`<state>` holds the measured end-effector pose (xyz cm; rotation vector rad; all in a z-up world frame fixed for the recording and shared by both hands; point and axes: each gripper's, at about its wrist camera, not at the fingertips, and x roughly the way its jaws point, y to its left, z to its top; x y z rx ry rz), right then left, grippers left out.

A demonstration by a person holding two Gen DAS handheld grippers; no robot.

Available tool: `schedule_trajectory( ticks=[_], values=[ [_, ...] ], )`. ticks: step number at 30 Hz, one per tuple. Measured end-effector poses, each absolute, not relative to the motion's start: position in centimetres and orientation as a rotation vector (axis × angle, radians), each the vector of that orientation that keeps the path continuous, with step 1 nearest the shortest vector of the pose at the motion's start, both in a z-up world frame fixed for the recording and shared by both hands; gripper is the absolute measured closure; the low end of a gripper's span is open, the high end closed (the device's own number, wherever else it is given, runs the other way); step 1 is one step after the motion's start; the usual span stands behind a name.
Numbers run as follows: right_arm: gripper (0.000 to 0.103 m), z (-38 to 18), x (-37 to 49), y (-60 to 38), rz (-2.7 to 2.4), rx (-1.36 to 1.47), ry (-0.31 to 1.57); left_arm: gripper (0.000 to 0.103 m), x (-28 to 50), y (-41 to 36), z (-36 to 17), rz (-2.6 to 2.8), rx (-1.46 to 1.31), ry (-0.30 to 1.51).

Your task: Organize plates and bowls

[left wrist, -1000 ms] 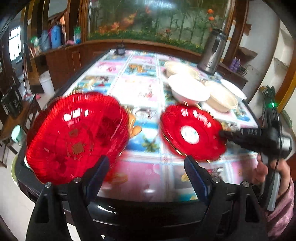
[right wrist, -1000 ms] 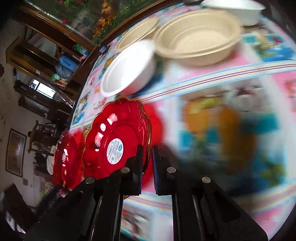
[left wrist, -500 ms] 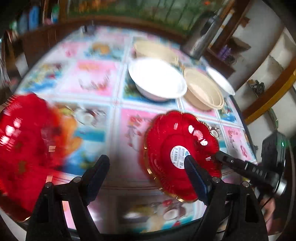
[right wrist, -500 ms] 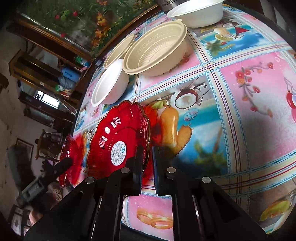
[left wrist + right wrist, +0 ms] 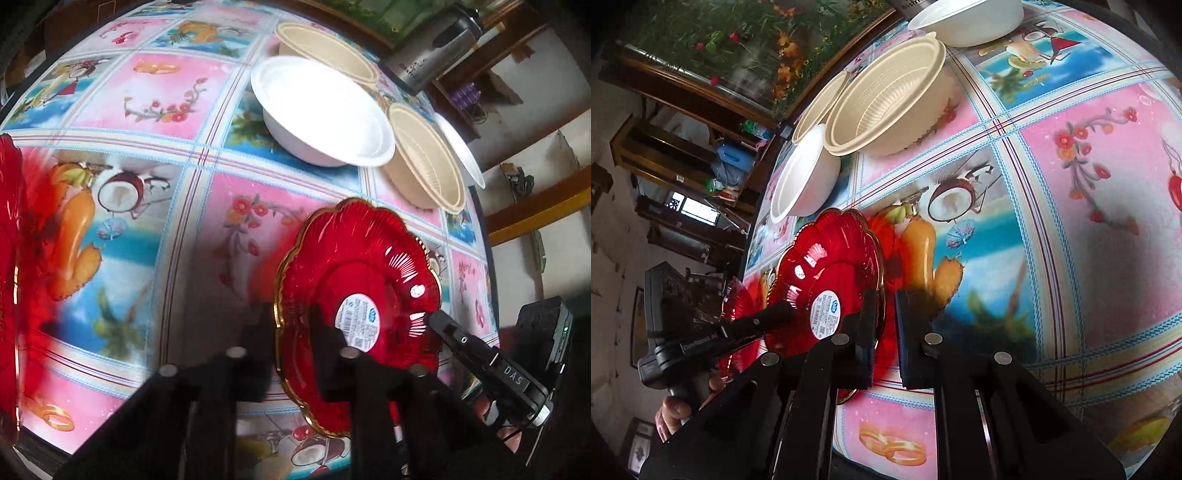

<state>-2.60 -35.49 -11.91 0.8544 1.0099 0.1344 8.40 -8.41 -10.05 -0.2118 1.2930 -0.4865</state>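
Pink-blue picture tablecloth point(image 5: 159, 92); both tongs point(image 5: 291, 325) point(image 5: 888, 325) pinch the red plate point(image 5: 369, 266).

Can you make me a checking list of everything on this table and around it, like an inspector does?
Surface: tablecloth with pink and blue picture squares.
Job's things: red plate held tilted; second red plate at the left edge; white bowl, beige bowl, second beige bowl and second white bowl farther back.
Clutter: steel kettle beyond the bowls.
Grippers: right gripper clamped on the red plate's rim; left gripper straddles the opposite rim, blurred, closure unclear.
Cables: nothing seen.
Surroundings: wooden shelves, plant display.
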Motion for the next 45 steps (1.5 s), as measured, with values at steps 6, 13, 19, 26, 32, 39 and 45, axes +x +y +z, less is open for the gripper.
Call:
schedule_trajectory(
  ticks=[6, 13, 19, 26, 32, 39, 45],
  values=[
    [0.094, -11.9, -3.1, -35.6, 0.122, 0.862, 0.99, 0.093, 8.0, -7.8, -9.6, -0.5, -0.204, 1.254],
    [0.095, -10.8, -3.4, -34.7, 0.123, 0.82, 0.984, 0.093, 6.9, -7.3, -8.8, -0.502, -0.144, 1.206],
    [0.098, -10.4, -3.5, -33.2, 0.12, 0.78, 1.003, 0.093, 6.0, -6.3, -8.2, -0.498, -0.103, 1.157],
    [0.098, -9.4, -3.5, -31.7, 0.129, 0.763, 1.015, 0.094, 4.5, -4.6, -6.6, -0.505, -0.083, 1.111],
    [0.098, -6.6, -2.1, -28.5, 0.216, 0.716, 0.997, 0.093, 3.3, -0.6, -3.2, -0.45, -0.086, 1.019],
    [0.097, -3.7, 1.8, -21.6, 0.353, 0.61, 0.994, 0.093, 3.1, 6.0, -1.1, -0.317, -0.121, 0.958],
    [0.097, -3.6, 4.9, -15.2, 0.448, 0.534, 1.029, 0.093, 3.9, 11.5, -1.6, -0.206, -0.175, 0.967]
  ],
)
